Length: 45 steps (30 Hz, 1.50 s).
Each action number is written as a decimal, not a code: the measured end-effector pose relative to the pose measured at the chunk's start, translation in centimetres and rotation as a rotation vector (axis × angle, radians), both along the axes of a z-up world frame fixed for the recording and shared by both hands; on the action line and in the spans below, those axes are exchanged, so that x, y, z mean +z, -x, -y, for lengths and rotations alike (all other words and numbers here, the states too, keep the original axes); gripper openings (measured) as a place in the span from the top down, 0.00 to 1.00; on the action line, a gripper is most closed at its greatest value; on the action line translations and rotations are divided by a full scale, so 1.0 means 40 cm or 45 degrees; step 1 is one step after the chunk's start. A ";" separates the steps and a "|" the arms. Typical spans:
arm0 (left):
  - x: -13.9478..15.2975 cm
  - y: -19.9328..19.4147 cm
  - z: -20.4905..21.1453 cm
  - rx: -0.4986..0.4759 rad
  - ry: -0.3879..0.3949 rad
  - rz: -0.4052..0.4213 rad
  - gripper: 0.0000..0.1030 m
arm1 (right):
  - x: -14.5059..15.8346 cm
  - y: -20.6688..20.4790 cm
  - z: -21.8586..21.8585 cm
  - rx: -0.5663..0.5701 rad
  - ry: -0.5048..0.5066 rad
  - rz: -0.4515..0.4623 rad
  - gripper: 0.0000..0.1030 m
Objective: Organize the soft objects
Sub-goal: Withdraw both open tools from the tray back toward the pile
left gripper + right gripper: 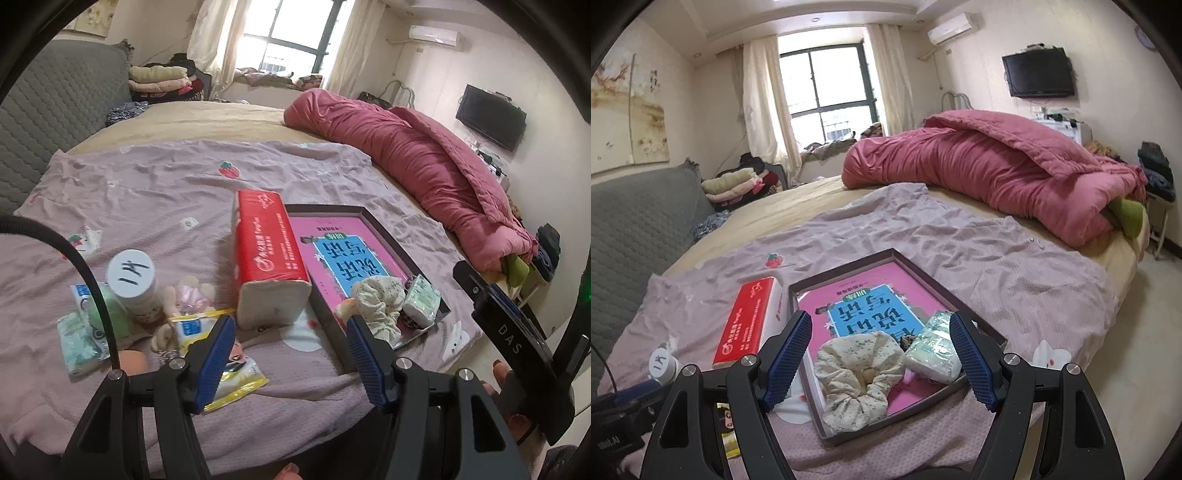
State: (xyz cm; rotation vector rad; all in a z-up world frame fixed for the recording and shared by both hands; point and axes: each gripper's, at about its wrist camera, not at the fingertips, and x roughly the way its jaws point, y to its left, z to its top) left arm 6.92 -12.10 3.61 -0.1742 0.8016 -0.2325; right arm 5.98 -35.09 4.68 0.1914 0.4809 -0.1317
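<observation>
A dark shallow tray with a pink book inside lies on the bed. In it sit a cream floral scrunchie and a small tissue pack. A red tissue pack lies left of the tray. Left of that are a white-capped bottle, small tissue packs, a small plush toy and a yellow sachet. My left gripper is open and empty above the bed's near edge. My right gripper is open and empty over the tray's near end.
A mauve sheet covers the bed. A rolled pink quilt lies at the far right. A grey padded headboard is at the left. Folded clothes are stacked beyond the bed.
</observation>
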 end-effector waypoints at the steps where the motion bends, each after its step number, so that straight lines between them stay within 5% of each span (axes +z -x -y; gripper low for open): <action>1: 0.003 0.003 -0.009 0.007 0.001 0.006 0.39 | 0.005 0.004 -0.003 0.005 0.007 0.006 0.24; 21: 0.064 0.101 -0.301 0.279 0.047 0.078 0.39 | 0.085 0.044 -0.100 0.154 -0.010 0.048 0.24; 30: 0.070 0.131 -0.463 0.460 0.052 0.077 0.39 | 0.105 0.052 -0.199 0.327 -0.067 0.018 0.24; 45: 0.014 0.138 -0.541 0.526 -0.022 0.061 0.39 | 0.077 0.080 -0.377 0.589 0.016 -0.041 0.24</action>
